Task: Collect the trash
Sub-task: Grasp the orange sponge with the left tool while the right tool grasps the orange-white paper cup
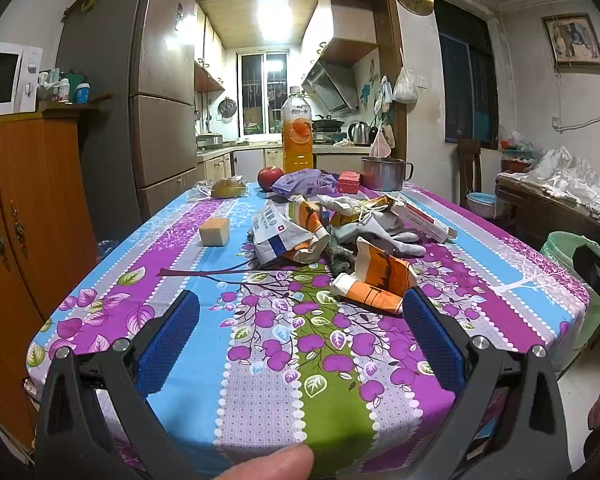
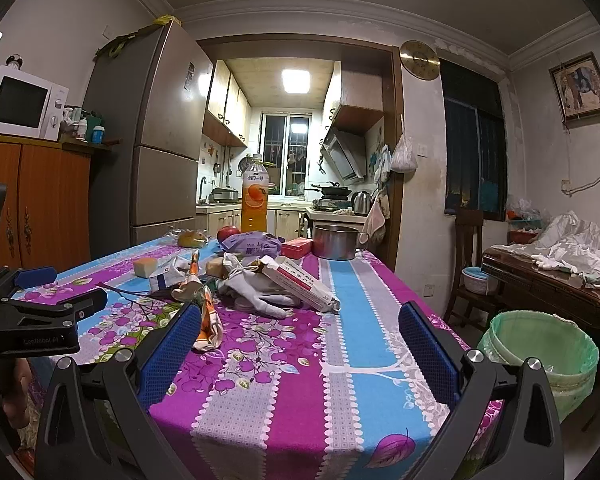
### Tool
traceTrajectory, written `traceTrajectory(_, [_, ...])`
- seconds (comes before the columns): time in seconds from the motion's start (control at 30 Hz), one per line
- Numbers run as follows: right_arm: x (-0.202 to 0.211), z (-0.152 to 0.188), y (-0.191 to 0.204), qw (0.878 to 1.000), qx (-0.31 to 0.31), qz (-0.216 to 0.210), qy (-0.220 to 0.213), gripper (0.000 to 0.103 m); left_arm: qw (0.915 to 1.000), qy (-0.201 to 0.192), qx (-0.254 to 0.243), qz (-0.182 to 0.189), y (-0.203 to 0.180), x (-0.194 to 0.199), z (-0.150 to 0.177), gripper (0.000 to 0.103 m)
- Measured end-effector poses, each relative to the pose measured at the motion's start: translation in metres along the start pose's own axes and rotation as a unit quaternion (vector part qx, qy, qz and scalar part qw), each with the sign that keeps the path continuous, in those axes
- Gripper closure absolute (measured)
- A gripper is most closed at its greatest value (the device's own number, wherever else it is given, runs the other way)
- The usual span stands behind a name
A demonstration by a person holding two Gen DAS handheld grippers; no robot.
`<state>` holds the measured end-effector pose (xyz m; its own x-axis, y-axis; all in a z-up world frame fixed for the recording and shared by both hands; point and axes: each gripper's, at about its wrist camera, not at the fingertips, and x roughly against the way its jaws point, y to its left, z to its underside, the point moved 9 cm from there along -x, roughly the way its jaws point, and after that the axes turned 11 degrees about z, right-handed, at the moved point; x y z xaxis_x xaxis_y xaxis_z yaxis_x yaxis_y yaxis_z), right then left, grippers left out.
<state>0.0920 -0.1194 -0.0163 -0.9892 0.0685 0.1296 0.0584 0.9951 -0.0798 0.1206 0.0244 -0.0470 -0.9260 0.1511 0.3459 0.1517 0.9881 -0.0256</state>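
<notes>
Your left gripper (image 1: 300, 312) hangs over the near end of the table (image 1: 260, 400), its blue pads spread wide with nothing between them; your fingertip (image 1: 276, 462) shows at 6 o'clock in the left wrist view. Your right gripper (image 2: 300, 320) is likewise spread and empty, over the table's right near corner.

Just beyond the left gripper's right pad, at about 1 o'clock, lies a crumpled orange carton (image 1: 376, 280) on the flowered tablecloth. Past it, at 12 o'clock, the trash heap begins: a flattened blue-and-white packet (image 1: 276, 236), a second orange carton (image 1: 310, 224), white gloves (image 1: 392, 236) and a long white-and-red box (image 1: 424, 220) leaning against the pile. At 11 o'clock, apart from the heap, sits a tan cube (image 1: 215, 232).

From the right wrist view, the green-lined bin (image 2: 540, 356) stands on the floor at 3 o'clock, beside the table's right edge.

Farther back along the far edge, from 11 to 1 o'clock: a bread roll (image 1: 228, 188), a red apple (image 1: 270, 178), a purple bag (image 1: 304, 184), a small red box (image 1: 348, 182) and a metal pot (image 1: 384, 174). An upright orange juice bottle (image 1: 297, 132) stands behind the apple.
</notes>
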Motion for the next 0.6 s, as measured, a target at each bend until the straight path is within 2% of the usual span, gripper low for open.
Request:
traceTrajectory(0.33, [0.0,0.0,0.0,1.0,0.001,0.001,-0.001,0.004,1.0,0.005,-0.002,0.0,0.001,-0.002,0.0,0.005])
traceTrajectory(0.4, [0.0,-0.001,0.0,1.0,0.002,-0.001,0.0,0.004,0.9996,0.025,-0.005,0.009,0.003,-0.007,0.001,0.005])
traceTrajectory(0.5, [-0.006,-0.003,0.005,1.0,0.011,-0.011,0.009,0.004,0.9966,0.07,0.009,0.044,0.016,-0.021,0.0,0.005])
traceTrajectory(0.6, [-0.022,-0.005,0.019,0.997,0.03,-0.046,0.047,0.004,0.9953,0.094,0.023,0.008,0.057,-0.032,-0.012,0.005])
